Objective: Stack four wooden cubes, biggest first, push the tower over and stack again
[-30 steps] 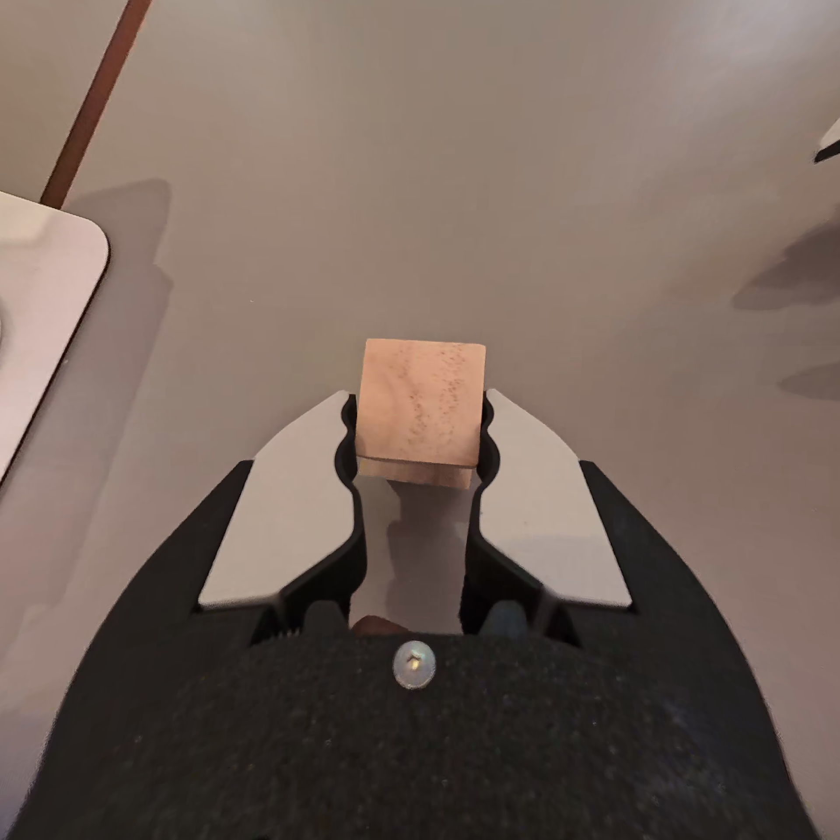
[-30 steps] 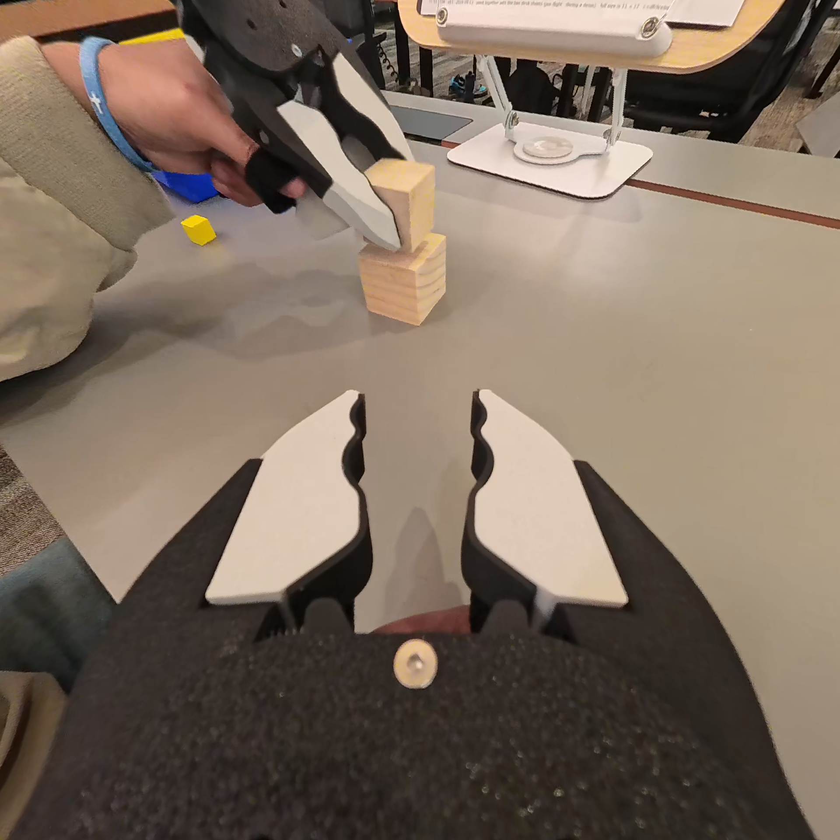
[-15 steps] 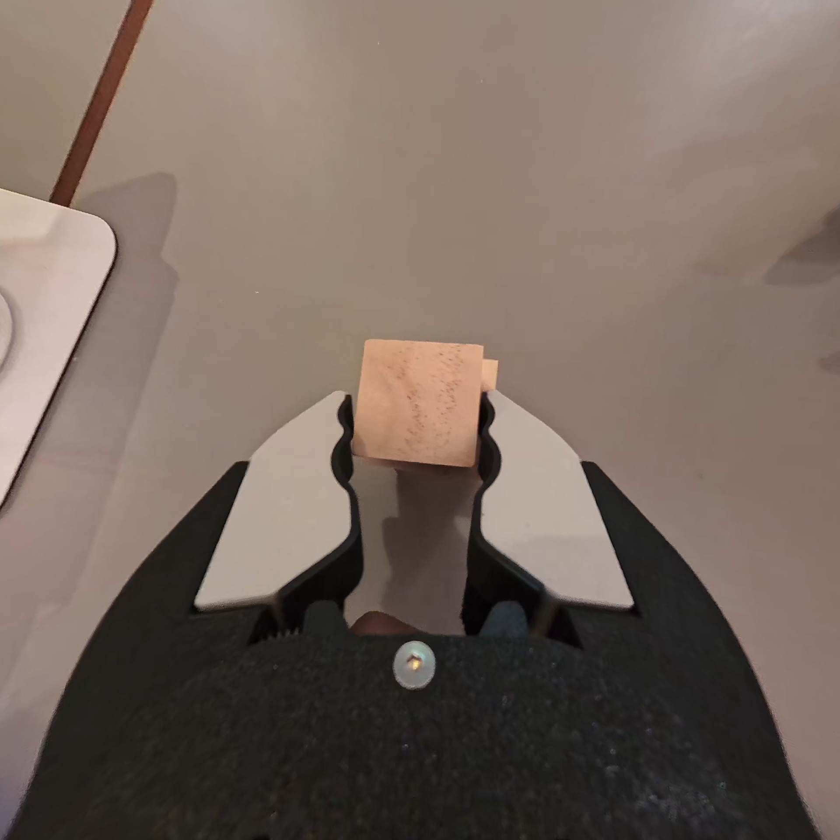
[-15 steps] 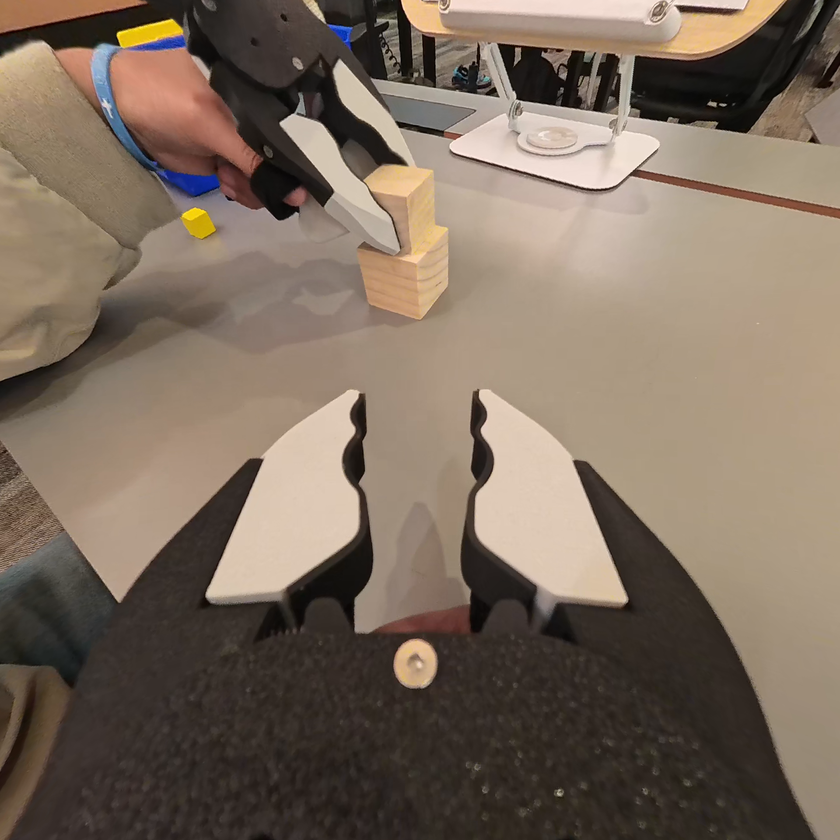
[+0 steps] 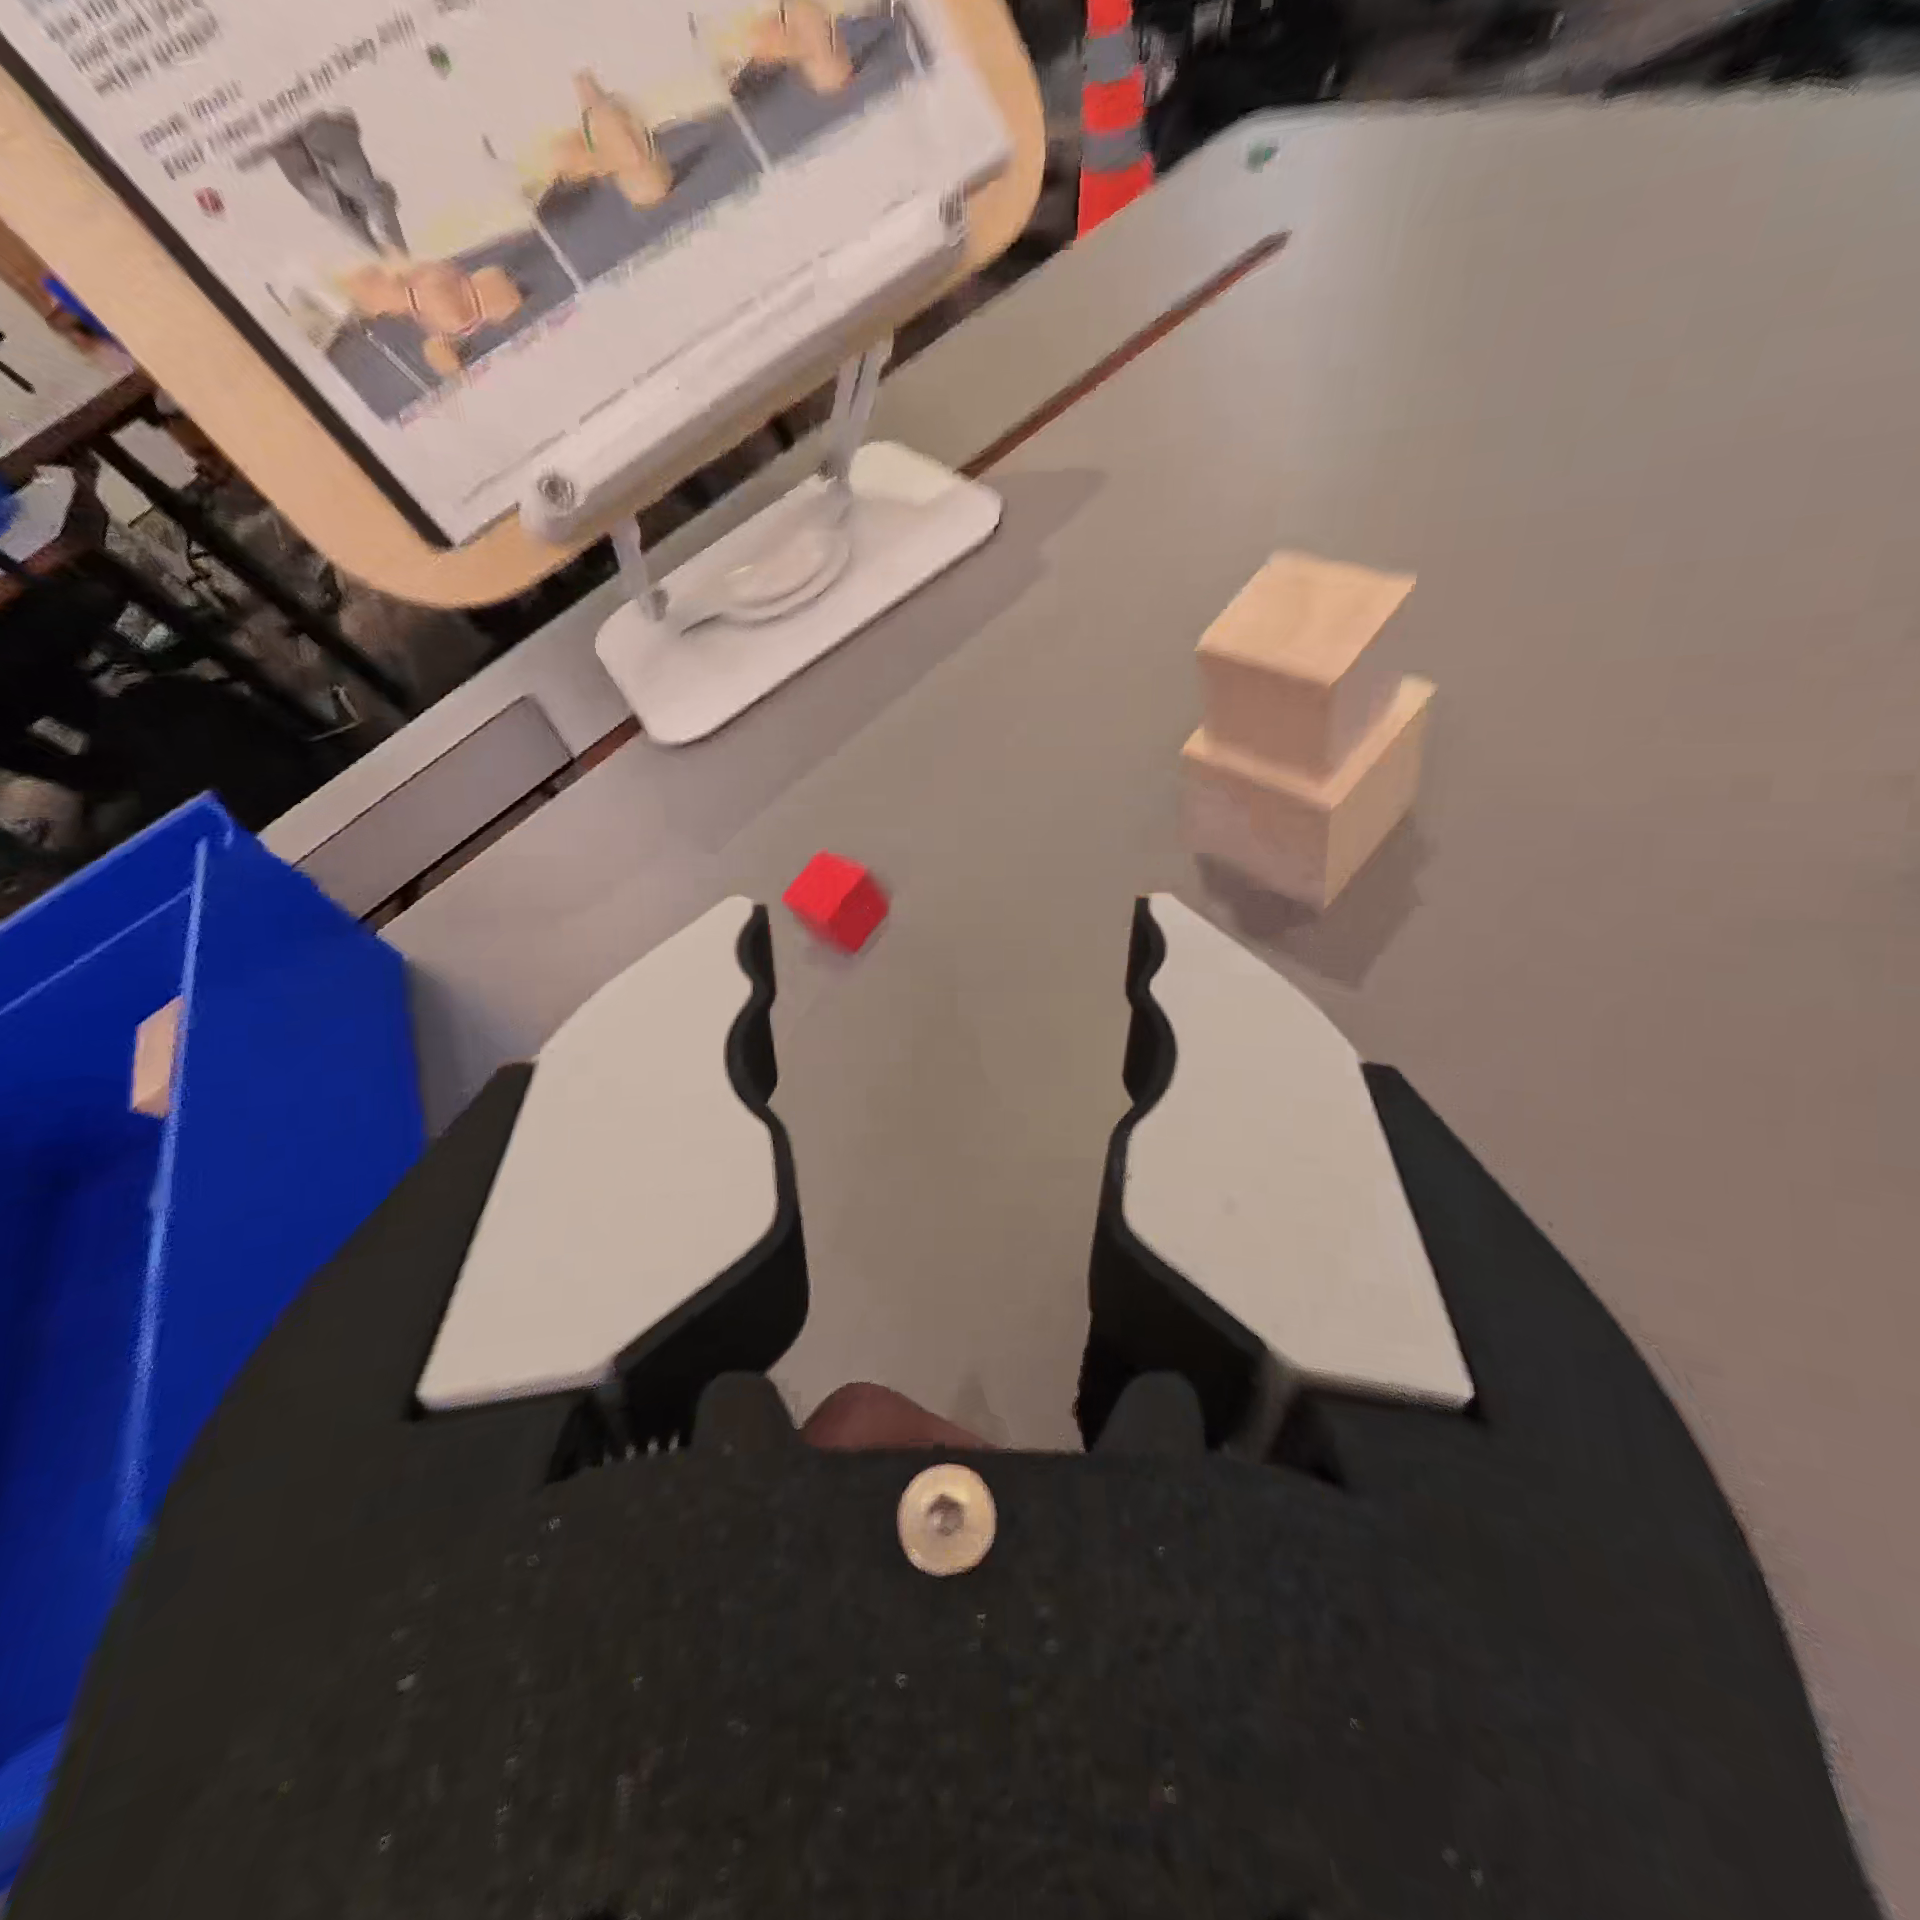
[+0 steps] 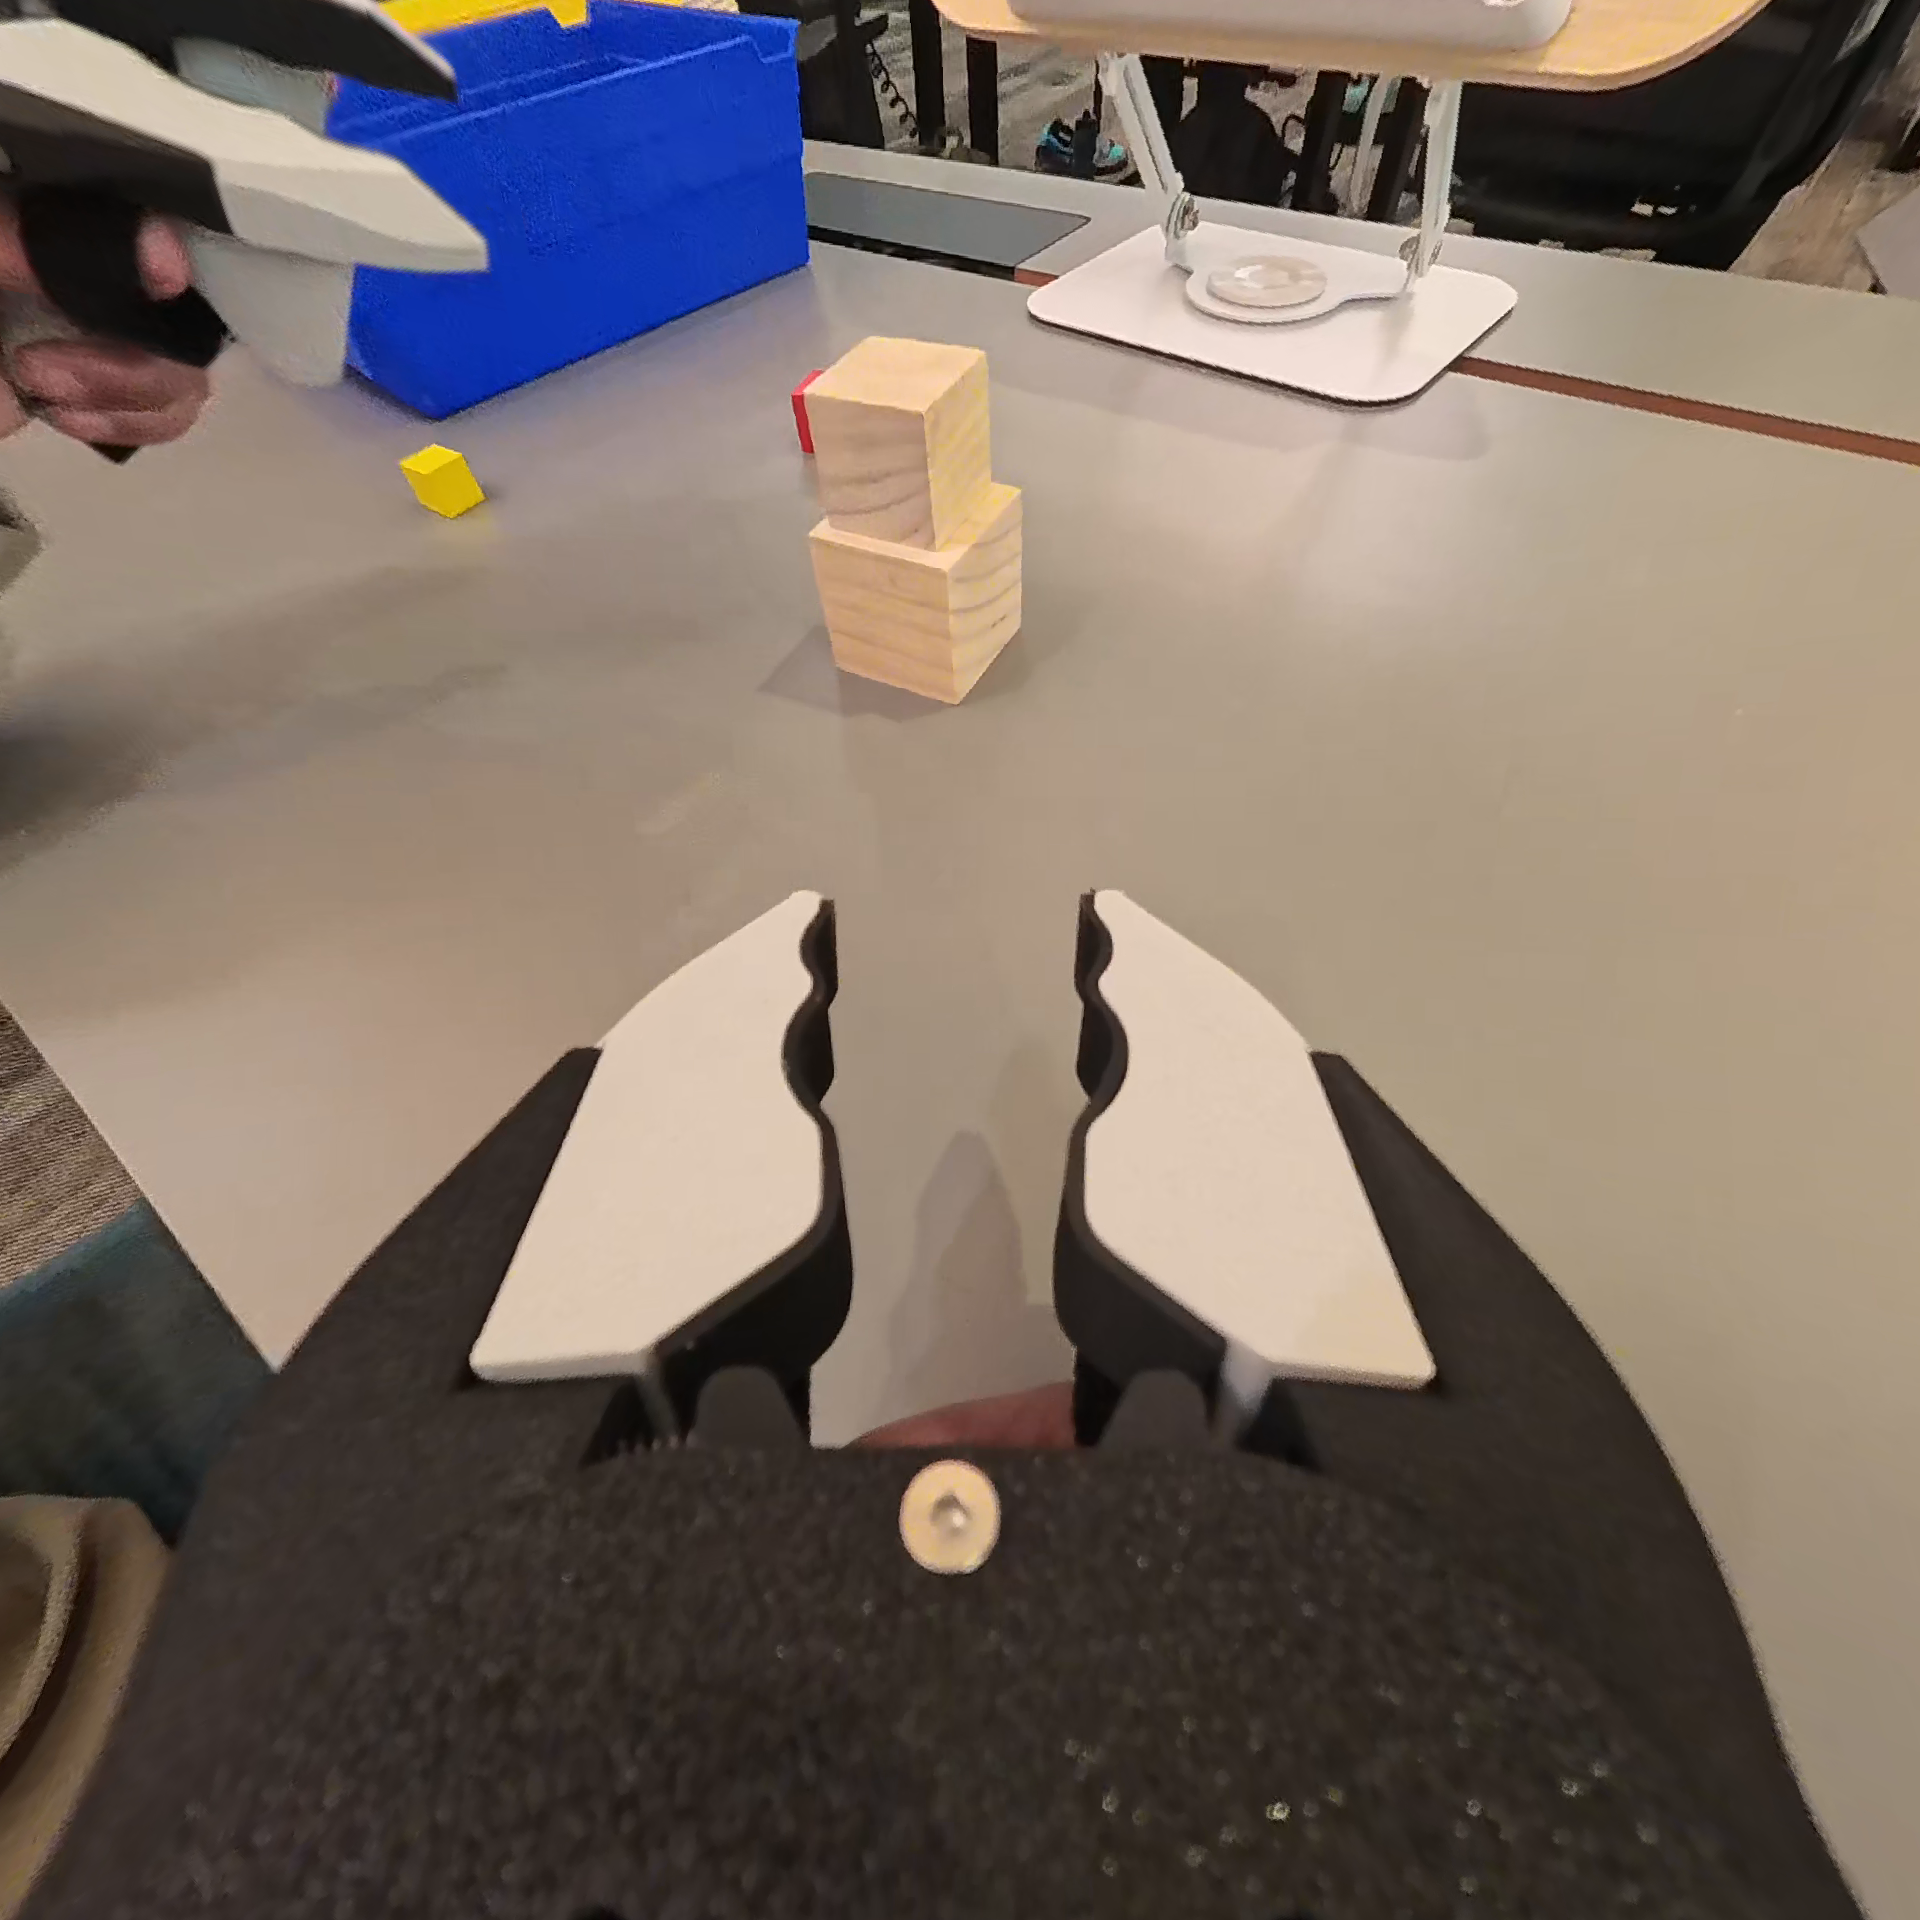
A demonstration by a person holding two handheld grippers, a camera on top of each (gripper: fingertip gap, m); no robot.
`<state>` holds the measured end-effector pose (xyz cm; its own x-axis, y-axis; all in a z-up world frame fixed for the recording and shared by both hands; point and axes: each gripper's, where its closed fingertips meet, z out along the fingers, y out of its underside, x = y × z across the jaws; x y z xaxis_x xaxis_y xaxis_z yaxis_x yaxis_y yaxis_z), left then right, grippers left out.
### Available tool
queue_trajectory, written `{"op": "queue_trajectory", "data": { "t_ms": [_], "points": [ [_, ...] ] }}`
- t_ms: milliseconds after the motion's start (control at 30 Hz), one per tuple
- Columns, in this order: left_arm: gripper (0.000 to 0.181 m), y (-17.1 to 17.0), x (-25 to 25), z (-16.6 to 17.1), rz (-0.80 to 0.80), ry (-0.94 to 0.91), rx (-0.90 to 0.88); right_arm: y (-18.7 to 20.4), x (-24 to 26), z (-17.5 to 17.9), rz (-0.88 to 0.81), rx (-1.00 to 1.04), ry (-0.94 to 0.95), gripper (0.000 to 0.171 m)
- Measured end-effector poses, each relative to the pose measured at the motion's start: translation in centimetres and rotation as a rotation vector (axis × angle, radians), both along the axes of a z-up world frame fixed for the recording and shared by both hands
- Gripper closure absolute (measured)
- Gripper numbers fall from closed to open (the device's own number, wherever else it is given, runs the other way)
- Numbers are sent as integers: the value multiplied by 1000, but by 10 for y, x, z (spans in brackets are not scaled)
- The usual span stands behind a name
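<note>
Grey table point(image 6: 1351, 779) fills both views, and on it the blue bin point(image 6: 582, 208) sits at the far left; only the left wrist view looks into it, catching a pale wooden piece point(image 5: 156, 1060) half hidden behind a divider. That same view alone shows the printed board on its white stand point(image 5: 800, 592), blurred; the right wrist view cuts the board off and keeps just the base. Mid-table, the large wooden cube point(image 6: 920, 603) stands with the medium wooden cube point(image 6: 899, 442) on top, twisted slightly off square, nothing gripping either. The yellow cube point(image 6: 444, 481) shows only from the right, lying loose left of the stack; the red cube point(image 5: 834, 902) is clear from the left, just a sliver behind the stack from the right. Left gripper point(image 5: 948, 914) spread wide, empty, above the table just short of the red cube. Right gripper point(image 6: 954, 909) parted, empty, well back from the stack.
</note>
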<state>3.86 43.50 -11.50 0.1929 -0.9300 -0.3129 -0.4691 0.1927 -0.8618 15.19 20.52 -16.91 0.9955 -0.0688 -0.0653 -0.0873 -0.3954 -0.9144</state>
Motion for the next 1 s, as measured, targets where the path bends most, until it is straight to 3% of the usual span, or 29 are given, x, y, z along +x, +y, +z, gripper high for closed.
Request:
{"op": "queue_trajectory", "data": {
  "t_ms": [133,233,467,700,800,1000],
  "points": [
    [107,12,11,-31,-115,245,62,5,-3,0,14,-7,-2,127],
    [107,44,24,-43,-148,433,143,9,-7,5,24,-1,-28,127],
    [115,90,57,-82,-242,752,75,11,-9,-6,43,-27,-11,127],
    [120,98,76,-112,-327,825,-172,7,-5,-7,36,-33,-20,128],
    [154,99,71,-119,-349,887,-162,5,0,-10,22,-38,-9,128],
    [154,90,73,-111,-366,881,-97,5,2,-12,19,-42,2,128]
  ]
}}
